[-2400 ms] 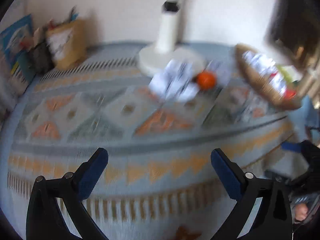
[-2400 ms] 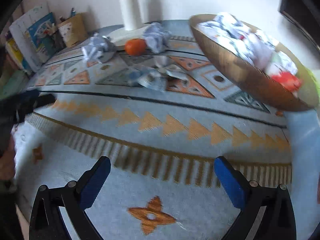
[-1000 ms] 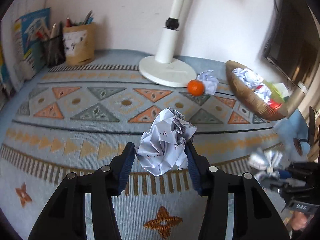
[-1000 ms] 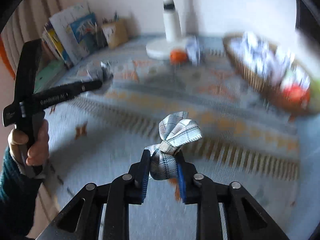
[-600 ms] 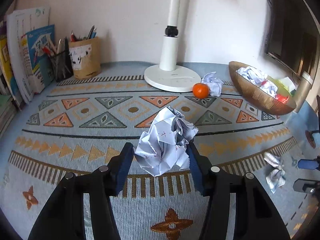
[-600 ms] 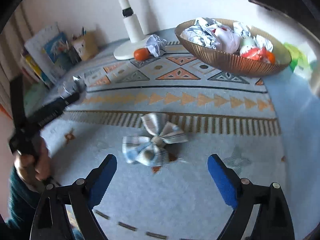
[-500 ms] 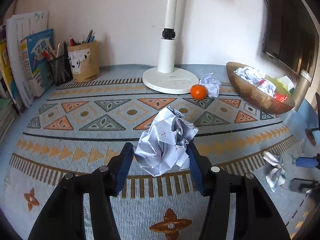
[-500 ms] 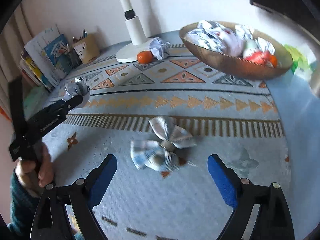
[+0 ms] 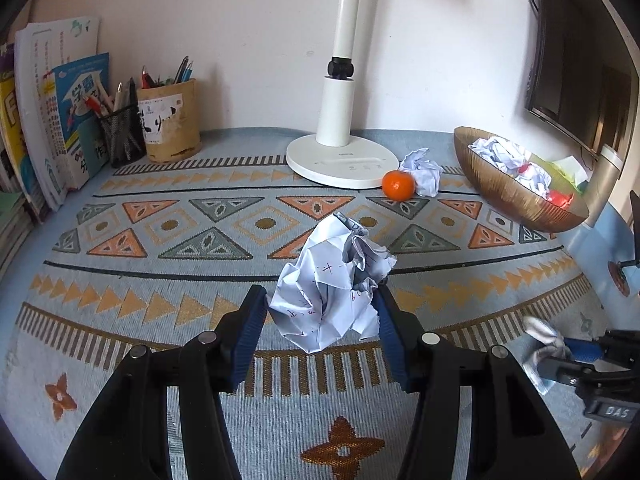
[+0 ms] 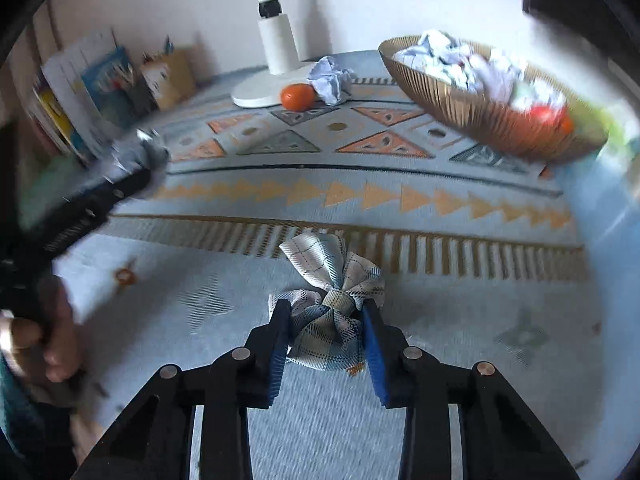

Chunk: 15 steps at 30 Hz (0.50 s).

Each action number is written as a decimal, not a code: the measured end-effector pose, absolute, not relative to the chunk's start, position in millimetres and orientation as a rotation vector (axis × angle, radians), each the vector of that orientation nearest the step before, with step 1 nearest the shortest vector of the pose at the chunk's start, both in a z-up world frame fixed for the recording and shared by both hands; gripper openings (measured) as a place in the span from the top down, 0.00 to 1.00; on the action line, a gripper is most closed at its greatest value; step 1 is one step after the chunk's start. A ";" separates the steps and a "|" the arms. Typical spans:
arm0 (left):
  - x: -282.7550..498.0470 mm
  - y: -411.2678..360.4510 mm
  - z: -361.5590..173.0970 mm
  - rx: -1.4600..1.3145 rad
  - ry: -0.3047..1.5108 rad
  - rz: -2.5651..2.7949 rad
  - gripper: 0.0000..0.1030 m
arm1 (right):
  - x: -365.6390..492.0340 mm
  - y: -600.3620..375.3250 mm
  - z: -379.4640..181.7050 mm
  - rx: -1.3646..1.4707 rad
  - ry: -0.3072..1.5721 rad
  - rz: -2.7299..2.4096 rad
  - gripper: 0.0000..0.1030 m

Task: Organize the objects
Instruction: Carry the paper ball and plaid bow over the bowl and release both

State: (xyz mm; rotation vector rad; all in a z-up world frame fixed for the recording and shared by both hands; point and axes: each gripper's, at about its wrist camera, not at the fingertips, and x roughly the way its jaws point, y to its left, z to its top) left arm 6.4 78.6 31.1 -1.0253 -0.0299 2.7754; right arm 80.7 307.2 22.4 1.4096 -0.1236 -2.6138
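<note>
Pinching a crumpled paper ball (image 9: 332,286) at frame centre of the left wrist view, the left tool (image 9: 320,320) has both blue pads pressed against the ball, which hangs clear above the patterned cloth (image 9: 168,280) on the desk. Pen marks show on the paper; none can be read.

The right tool (image 10: 325,334) sits at lower centre of its own view, jaws closing, with a plaid bow (image 10: 330,306) between the pads and touching both. The bow's upper half spreads out over the cloth.

Surroundings, left wrist view:
- Lamp (image 9: 340,120) at upper centre, round base on the cloth; small print on the base is too fine to read.
- Orange (image 9: 397,185) touching a second paper ball (image 9: 422,176), both just beside the base.
- Bowl (image 9: 504,196) at right, holding paper wads and a red item.
- Pen cup (image 9: 170,120) at upper left with a handwritten label, not legible; mesh pen holder (image 9: 120,132) beside it; books (image 9: 60,120) upright at the left edge.
- "DAS" reads on the right tool's body at lower right.

Nothing stands between either tool and the bowl.
</note>
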 end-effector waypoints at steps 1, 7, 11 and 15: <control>5.9 78.0 30.9 -1.027 -0.033 2.777 0.50 | 83.8 309.0 22.5 1.395 -0.131 -2.619 0.68; 6.1 77.3 30.4 -1.030 -0.031 2.784 0.50 | 94.9 315.4 31.5 1.304 -0.200 -2.640 0.71; 0.8 89.2 30.1 -1.072 0.018 2.748 0.50 | 100.4 331.3 54.7 1.223 -0.237 -2.675 0.71; -4.4 111.9 54.0 -1.030 -0.051 2.680 0.50 | 98.6 359.5 86.8 1.137 -0.225 -2.773 0.71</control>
